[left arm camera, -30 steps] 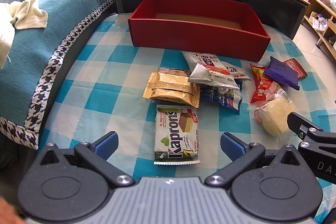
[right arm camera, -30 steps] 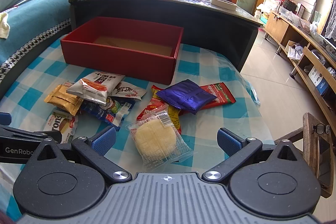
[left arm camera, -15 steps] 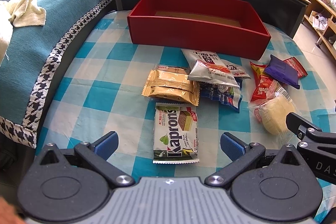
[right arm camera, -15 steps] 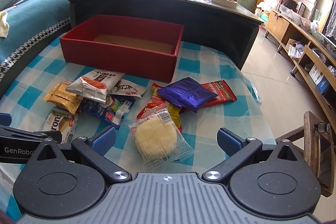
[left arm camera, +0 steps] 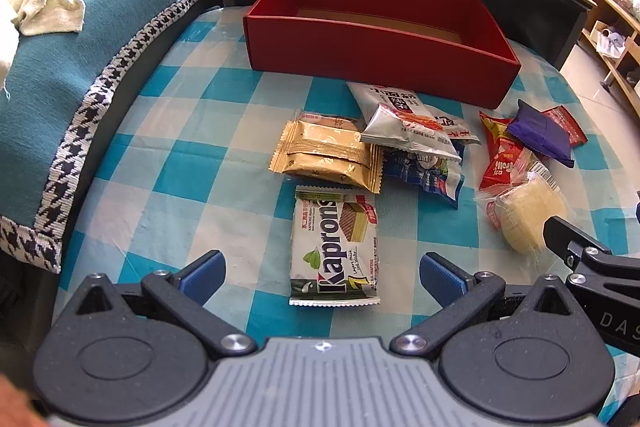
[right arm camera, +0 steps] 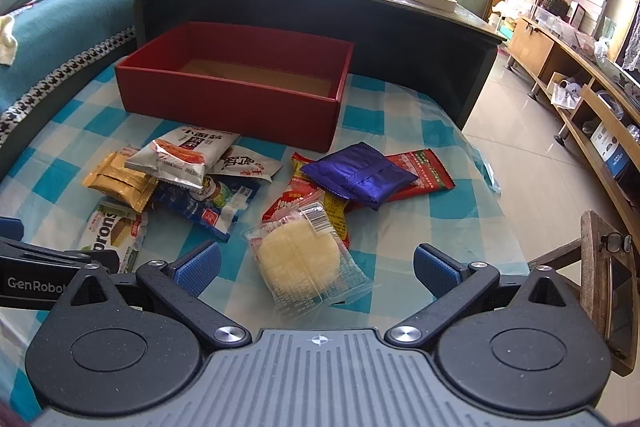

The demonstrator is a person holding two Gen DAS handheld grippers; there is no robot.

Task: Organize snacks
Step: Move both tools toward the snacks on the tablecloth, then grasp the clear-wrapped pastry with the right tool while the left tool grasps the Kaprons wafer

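Left gripper (left arm camera: 322,273) held wide apart, empty, above green-and-white Kaprons wafer packet (left arm camera: 335,250); right gripper (right arm camera: 317,266) likewise, above clear-wrapped pale round cake (right arm camera: 302,259).

Teal sofa (left arm camera: 120,11), dark table (right arm camera: 320,15), tiled floor (right arm camera: 520,131)

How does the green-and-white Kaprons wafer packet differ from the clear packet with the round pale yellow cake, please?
The green-and-white Kaprons wafer packet is opaque and printed; the clear packet with the round pale yellow cake shows its contents. The wafer packet lies alone on the checked cloth, between the left gripper's open fingers; the cake packet overlaps a red packet, before the right gripper. Both lie flat, outside the red box.
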